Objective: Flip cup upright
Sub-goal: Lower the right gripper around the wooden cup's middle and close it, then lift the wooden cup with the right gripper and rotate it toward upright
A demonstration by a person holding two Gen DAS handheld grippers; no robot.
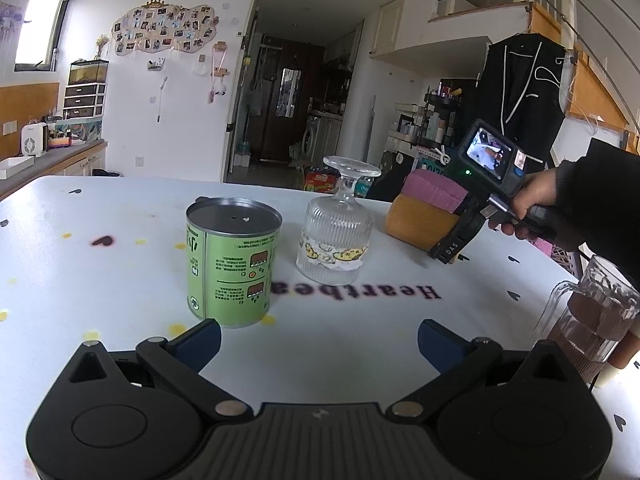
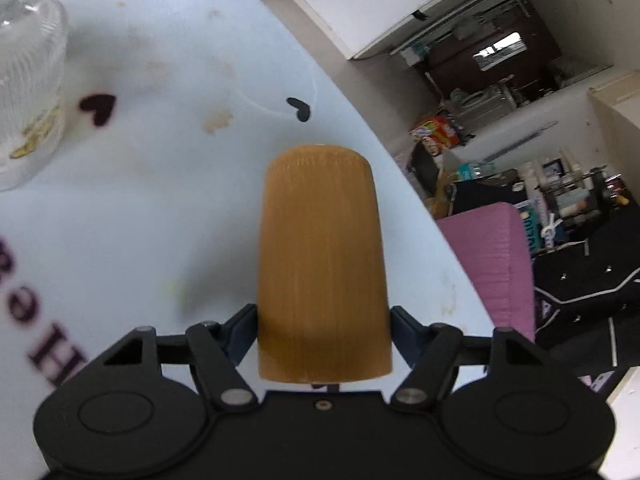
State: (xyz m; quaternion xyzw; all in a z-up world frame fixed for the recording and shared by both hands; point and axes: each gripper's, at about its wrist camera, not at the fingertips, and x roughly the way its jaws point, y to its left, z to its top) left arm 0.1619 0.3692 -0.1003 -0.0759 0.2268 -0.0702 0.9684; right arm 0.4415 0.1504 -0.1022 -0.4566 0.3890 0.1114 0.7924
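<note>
Right gripper (image 2: pixel 323 330) clamps sideways-lying cup (image 2: pixel 322 264).

The task's cup is a tall, ochre-brown, finely ribbed tumbler (image 2: pixel 323 264) with a rounded closed end and a wider open mouth. It lies horizontal, on its side, above the white tabletop, its closed end pointing away from the right wrist camera and its mouth nearest that camera. In the left wrist view the tumbler (image 1: pixel 420 223) shows near the table's far edge, its closed end turned toward the left.
</note>
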